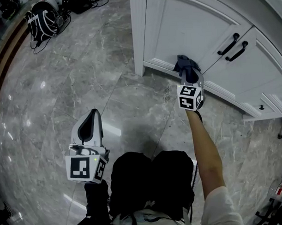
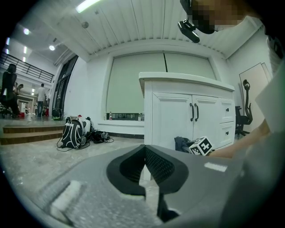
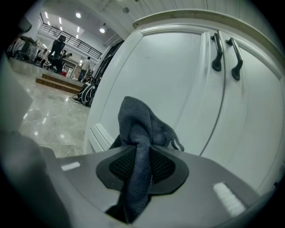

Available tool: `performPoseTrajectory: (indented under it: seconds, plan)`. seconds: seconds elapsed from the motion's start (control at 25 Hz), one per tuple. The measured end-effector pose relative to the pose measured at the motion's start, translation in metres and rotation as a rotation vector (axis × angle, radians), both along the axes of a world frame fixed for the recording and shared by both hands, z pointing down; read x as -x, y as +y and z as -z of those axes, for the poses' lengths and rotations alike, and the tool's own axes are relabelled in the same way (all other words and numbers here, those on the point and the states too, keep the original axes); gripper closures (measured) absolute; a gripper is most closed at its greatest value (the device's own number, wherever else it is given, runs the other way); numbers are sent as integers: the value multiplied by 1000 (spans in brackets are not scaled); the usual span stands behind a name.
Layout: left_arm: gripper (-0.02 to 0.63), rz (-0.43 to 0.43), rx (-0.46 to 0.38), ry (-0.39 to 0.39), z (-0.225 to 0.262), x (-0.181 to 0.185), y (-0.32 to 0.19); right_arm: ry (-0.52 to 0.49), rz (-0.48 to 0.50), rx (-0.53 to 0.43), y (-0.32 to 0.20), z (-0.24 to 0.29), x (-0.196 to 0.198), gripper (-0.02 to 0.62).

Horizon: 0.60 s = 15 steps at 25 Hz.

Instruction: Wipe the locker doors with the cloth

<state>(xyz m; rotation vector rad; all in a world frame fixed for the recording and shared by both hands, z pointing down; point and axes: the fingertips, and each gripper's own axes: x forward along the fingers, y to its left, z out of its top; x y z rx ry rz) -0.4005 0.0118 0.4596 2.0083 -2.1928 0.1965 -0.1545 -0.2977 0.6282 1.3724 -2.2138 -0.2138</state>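
Note:
A dark grey cloth (image 1: 186,65) is bunched against the bottom rail of the left white locker door (image 1: 189,27). My right gripper (image 1: 189,73) is shut on it. In the right gripper view the cloth (image 3: 141,129) runs down between the jaws and stands up above them, close to the door panel (image 3: 178,84). Two black handles (image 3: 226,52) sit at the upper right. My left gripper (image 1: 91,117) hangs low over the marble floor, well left of the cabinet, jaws shut on nothing. The left gripper view shows the cabinet (image 2: 171,118) with the cloth (image 2: 182,143) at its foot.
A black backpack (image 1: 43,21) with cables lies on the floor at the far left. Drawers with small knobs (image 1: 262,107) sit right of the doors. An office chair (image 2: 243,120) stands beyond the cabinet. Steps (image 2: 26,132) and people are far off.

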Motion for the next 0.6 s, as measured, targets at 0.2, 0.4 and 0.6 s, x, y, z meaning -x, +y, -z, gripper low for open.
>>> performPoseTrajectory:
  seconds: [0.2,0.4,0.6]
  plan:
    - [604,-2,4,4,-3,1,-1,-30,-1,8,1,-1,12,511]
    - [604,-7,11,7,-7,-1,-5,-47,22,19,1,-3,35,511]
    - [604,3,16,10,-9,6,-4,-57,53,27,2,-1,68,511]
